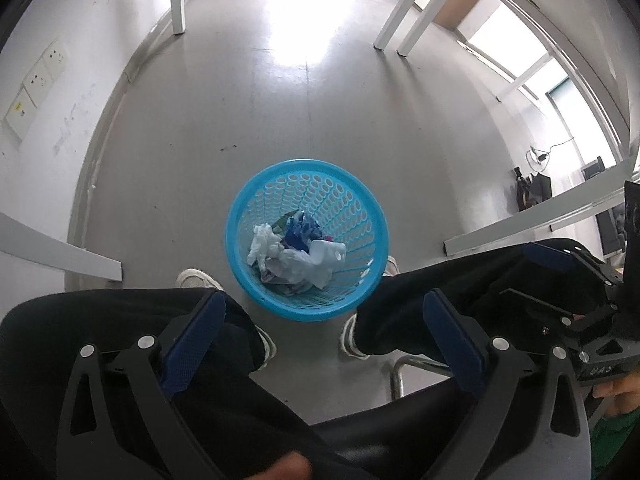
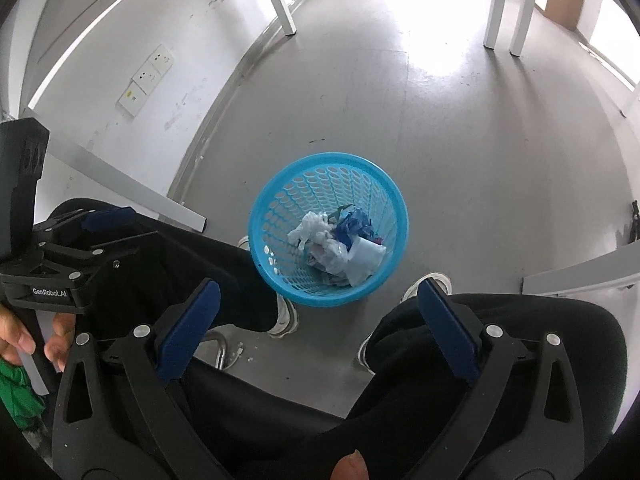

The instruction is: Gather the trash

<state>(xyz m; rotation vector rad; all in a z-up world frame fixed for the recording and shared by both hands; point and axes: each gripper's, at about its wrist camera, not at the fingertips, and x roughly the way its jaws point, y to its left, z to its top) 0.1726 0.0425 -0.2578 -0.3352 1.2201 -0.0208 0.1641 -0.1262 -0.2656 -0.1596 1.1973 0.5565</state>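
Trash (image 1: 294, 250) in bin (image 1: 256, 292); both grippers (image 1: 324, 320) (image 2: 320, 312) apart, empty; floor (image 1: 280, 112) bare; task likely near done.

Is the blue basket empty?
No, the blue basket holds crumpled white paper and other trash.

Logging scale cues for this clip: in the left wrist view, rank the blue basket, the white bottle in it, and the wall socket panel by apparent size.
1. Basket, clearly largest.
2. Socket panel.
3. Bottle.
The panel lies at the warped fisheye edge, so its lead over the bottle is unsure.
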